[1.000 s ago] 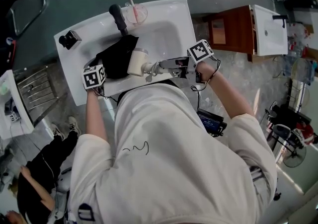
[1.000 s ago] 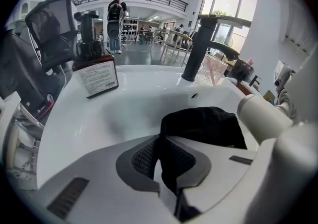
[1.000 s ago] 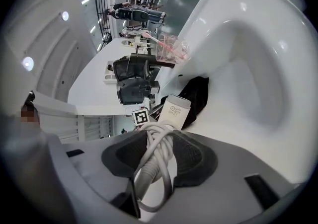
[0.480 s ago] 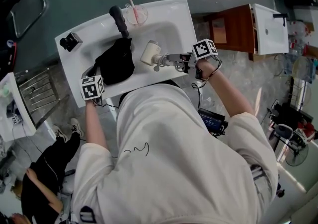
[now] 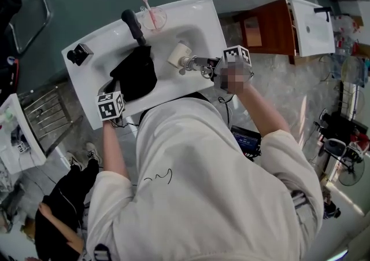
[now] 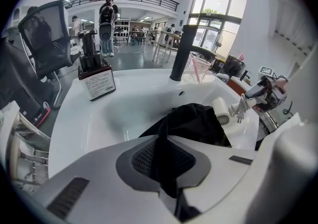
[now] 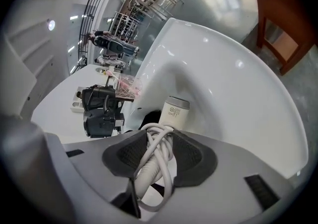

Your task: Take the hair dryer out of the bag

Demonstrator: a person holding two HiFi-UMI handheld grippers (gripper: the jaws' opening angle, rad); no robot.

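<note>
I am gripping the white hair dryer (image 5: 179,54) by its cord-wrapped handle in my right claw (image 7: 160,154), over the sink basin (image 5: 202,19), just beside the black bag (image 5: 136,73). My left claw (image 6: 163,161) is pinching the bag's cloth. I judge I should be lowering the dryer gently, keeping the cord gathered.

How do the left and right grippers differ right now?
The left gripper is pinched nearly shut on the black bag's thin fabric; the right gripper is clamped wider on the hair dryer's cord-wrapped handle. The left gripper sits at the sink's near edge; the right gripper holds the dryer over the basin, outside the bag. Both grip something.
</note>
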